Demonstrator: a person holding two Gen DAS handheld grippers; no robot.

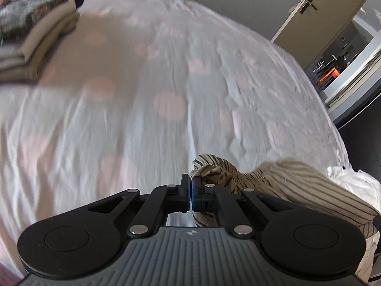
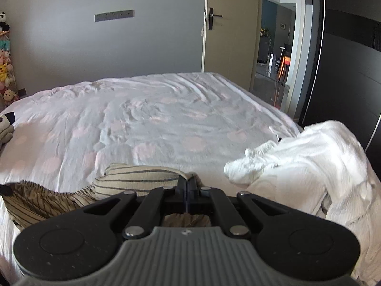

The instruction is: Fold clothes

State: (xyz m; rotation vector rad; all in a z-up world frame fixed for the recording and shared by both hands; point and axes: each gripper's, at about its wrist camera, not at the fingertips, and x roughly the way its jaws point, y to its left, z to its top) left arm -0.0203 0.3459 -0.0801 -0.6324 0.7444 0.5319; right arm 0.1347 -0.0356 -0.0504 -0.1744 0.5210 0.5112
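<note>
A beige garment with dark stripes (image 1: 297,181) lies bunched at the near edge of the bed. My left gripper (image 1: 190,178) is shut, and a gathered fold of the striped cloth sits at its tips and hangs below the jaws. In the right wrist view the same striped garment (image 2: 138,176) stretches to the left across the bed. My right gripper (image 2: 187,178) is shut on another edge of it, with cloth showing over and under the fingers. The pinch points themselves are mostly hidden by the fingers.
The bed sheet (image 2: 166,119) is white with pale pink dots. A crumpled white garment (image 2: 309,157) lies at the bed's right corner. Folded clothes (image 1: 31,38) are stacked at the far left. An open door (image 2: 228,23) and a dark wardrobe (image 2: 352,71) stand beyond.
</note>
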